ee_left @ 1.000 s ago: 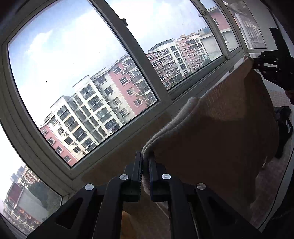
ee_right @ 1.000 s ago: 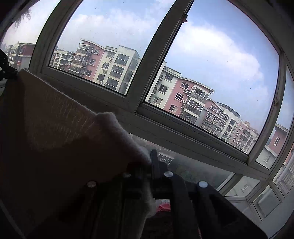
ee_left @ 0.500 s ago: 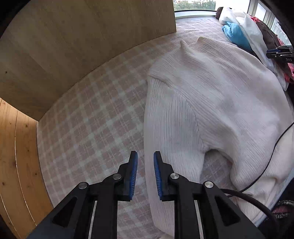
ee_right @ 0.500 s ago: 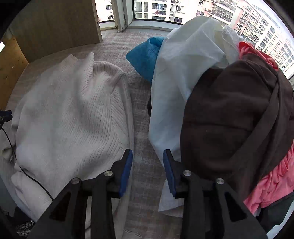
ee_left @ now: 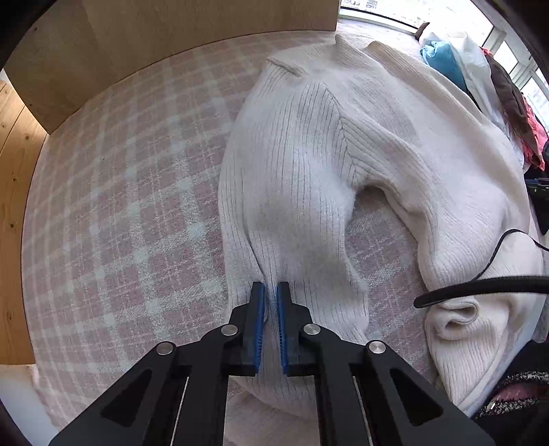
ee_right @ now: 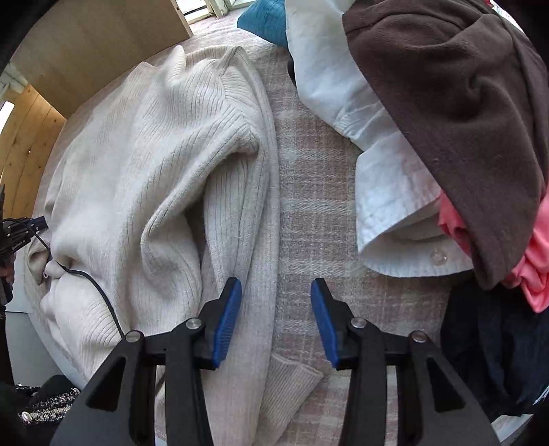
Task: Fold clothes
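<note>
A white sweater (ee_left: 360, 144) lies spread out on a pink checked cover (ee_left: 130, 206). Both cameras see it, but from different sides.

The left camera looks along one sleeve (ee_left: 295, 212). The left gripper (ee_left: 270, 291) sits right on that sleeve near its end. Its two blue pads (ee_left: 260, 326) are very close together, with only a thin gap, and a ridge of sleeve rises just ahead of the tips. I cannot tell for sure if any cloth is pinched between them. This view also shows a black cable (ee_left: 480, 290) lying across the sweater's bottom edge, and a wooden board (ee_left: 171, 41) standing at the far side of the cover. A pile of other clothes is small and far away here, at the top right.

The right camera shows that pile up close: a white shirt (ee_right: 387, 171) with a button, a brown cloth (ee_right: 463, 103) on top of it, a pink cloth (ee_right: 528, 260) under the brown one, and a blue cloth (ee_right: 264, 20) behind. The right gripper (ee_right: 276, 291) has its fingers spread wide and holds nothing. It hangs over the edge of the sweater's other sleeve (ee_right: 240, 223) and the bare cover beside it. The sleeve's cuff (ee_right: 291, 380) lies between the fingers, lower down. At the far left edge of this view, a bit of the left gripper shows.
</note>
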A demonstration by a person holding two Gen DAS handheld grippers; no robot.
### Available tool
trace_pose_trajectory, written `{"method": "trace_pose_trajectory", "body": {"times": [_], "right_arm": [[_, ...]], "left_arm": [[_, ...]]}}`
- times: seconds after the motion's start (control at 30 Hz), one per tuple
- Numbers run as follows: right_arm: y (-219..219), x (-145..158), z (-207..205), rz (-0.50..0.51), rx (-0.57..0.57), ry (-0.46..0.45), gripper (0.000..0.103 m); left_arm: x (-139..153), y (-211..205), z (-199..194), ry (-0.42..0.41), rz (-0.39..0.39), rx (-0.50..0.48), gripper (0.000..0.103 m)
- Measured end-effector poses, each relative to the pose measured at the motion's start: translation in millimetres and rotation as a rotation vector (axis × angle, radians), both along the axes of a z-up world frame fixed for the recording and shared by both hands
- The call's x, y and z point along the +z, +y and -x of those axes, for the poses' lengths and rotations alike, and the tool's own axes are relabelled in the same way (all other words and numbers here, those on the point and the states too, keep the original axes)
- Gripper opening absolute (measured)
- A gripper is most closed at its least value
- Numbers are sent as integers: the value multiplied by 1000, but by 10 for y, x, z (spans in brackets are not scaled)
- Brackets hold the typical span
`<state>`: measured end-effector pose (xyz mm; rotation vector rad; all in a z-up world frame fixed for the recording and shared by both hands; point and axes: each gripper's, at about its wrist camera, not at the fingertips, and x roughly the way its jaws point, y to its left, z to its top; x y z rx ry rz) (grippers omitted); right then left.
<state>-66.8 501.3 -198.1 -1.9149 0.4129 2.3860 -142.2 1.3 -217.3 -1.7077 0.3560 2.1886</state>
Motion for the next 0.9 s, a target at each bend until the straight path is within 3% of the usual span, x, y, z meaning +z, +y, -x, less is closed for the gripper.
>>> {"method": "trace_pose_trajectory", "body": {"times": [0.1,0.27,0.3,0.33,0.37,0.43,0.5,0.53,0.57,0.67,0.7,0.73,0.77,0.9], "right_arm": [[-91,20,-26,-56,52,-9,44],[-200,51,-86,-98,116,4,44],[-222,60,-101,-94,131,16,39],[-252,73,-110,-83,153,31,17],[-277,86,-117,-67,171,44,5],[-280,135,-99,-76,184,39,4],[-197,289,-74,-135,171,52,4],[-136,391,-62,-169,160,64,3],[-61,511,-52,-226,141,82,3],[253,930,-64,-444,30,126,4],[357,1064,-71,-507,-8,137,9],[461,1197,-77,-570,-46,148,23],[488,1274,-102,-595,-65,155,29],[-86,1079,-388,-381,36,153,39]], "left_arm": [[131,-56,13,27,6,13,6],[587,-481,128,156,63,112,6],[626,-575,188,164,86,133,2],[654,-638,240,182,127,148,0],[681,-683,278,208,178,161,0],[699,-794,230,211,209,176,2],[797,-860,218,222,176,177,5],[820,-780,151,213,135,154,5],[834,-686,57,197,91,122,13],[778,-258,-269,135,13,-33,22],[763,-107,-395,114,-3,-82,22],[736,22,-523,90,-19,-122,22],[697,134,-646,64,-39,-158,22],[526,485,-1139,-42,-105,-272,27]]}}
